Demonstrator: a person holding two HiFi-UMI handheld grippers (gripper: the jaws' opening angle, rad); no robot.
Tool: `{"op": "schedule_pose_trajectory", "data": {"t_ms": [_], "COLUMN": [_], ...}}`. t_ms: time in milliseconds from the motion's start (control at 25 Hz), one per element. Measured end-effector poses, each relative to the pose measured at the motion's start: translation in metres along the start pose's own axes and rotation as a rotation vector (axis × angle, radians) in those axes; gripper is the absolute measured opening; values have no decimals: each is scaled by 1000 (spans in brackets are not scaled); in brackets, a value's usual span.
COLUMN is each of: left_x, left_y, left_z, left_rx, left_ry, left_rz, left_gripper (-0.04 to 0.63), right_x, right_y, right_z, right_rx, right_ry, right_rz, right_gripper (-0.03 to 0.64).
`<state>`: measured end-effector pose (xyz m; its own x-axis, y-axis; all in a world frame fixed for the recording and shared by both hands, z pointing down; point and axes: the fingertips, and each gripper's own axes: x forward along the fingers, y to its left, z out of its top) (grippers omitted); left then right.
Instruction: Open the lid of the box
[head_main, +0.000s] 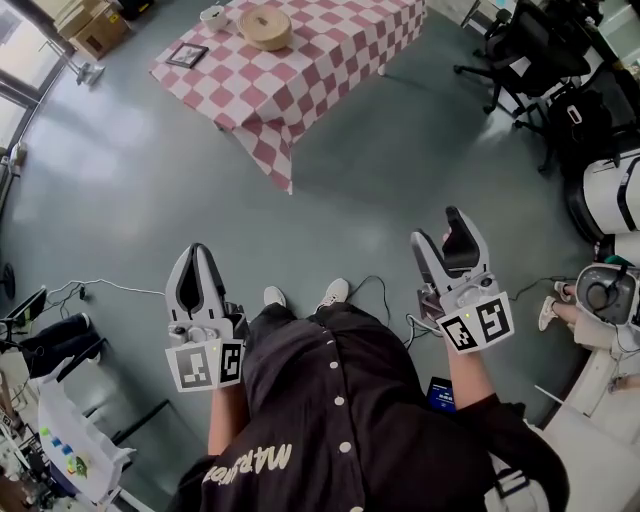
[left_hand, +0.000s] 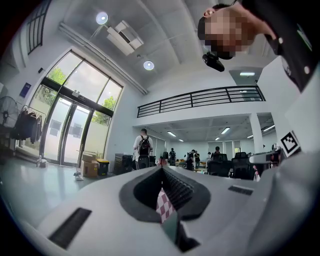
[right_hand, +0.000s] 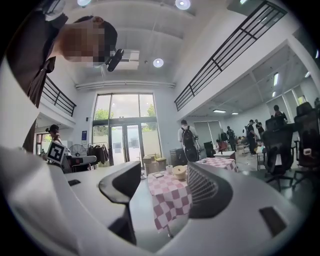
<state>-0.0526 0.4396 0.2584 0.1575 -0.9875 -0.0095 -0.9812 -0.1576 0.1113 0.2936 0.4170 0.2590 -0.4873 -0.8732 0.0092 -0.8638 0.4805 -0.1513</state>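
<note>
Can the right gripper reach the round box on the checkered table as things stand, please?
Probably not yet: the round box sits on the checkered table, well beyond the open right gripper across the floor. Nothing blocks the way.

We wear a black shirt (head_main: 330, 400) with white buttons and white lettering near the hem (unreadable), plus white shoes (head_main: 335, 291). Our left gripper (head_main: 197, 250) and right gripper (head_main: 437, 228) are grey shells with black pads, and each bears a black-and-white marker cube.

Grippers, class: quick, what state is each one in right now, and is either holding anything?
Left gripper: closed, holding nothing.
Right gripper: open, nothing between its jaws.
</note>
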Motion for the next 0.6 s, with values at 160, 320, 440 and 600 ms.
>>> {"op": "schedule_pose_trajectory", "data": {"t_ms": [160,320,440,600], "left_x": [-1,3,15,35], "left_y": [-4,2,12,24], "left_z": [-5,-11,-11,-10], "left_rx": [-3,-1,-2,-2], "left_ry": [2,19,14,5], "left_rz": [36,59,65,43], "left_gripper": [11,11,11,11], "right_x": [6,18,33,51], "right_y": [-15,-28,-36,-43], "right_z": [0,-4,-14,-16], "right_rx": [-17,-24,-8,-17], "right_ry": [7,18,34,33], "right_rz": [20,17,8,-13], "right_gripper": [275,275,275,275]}}
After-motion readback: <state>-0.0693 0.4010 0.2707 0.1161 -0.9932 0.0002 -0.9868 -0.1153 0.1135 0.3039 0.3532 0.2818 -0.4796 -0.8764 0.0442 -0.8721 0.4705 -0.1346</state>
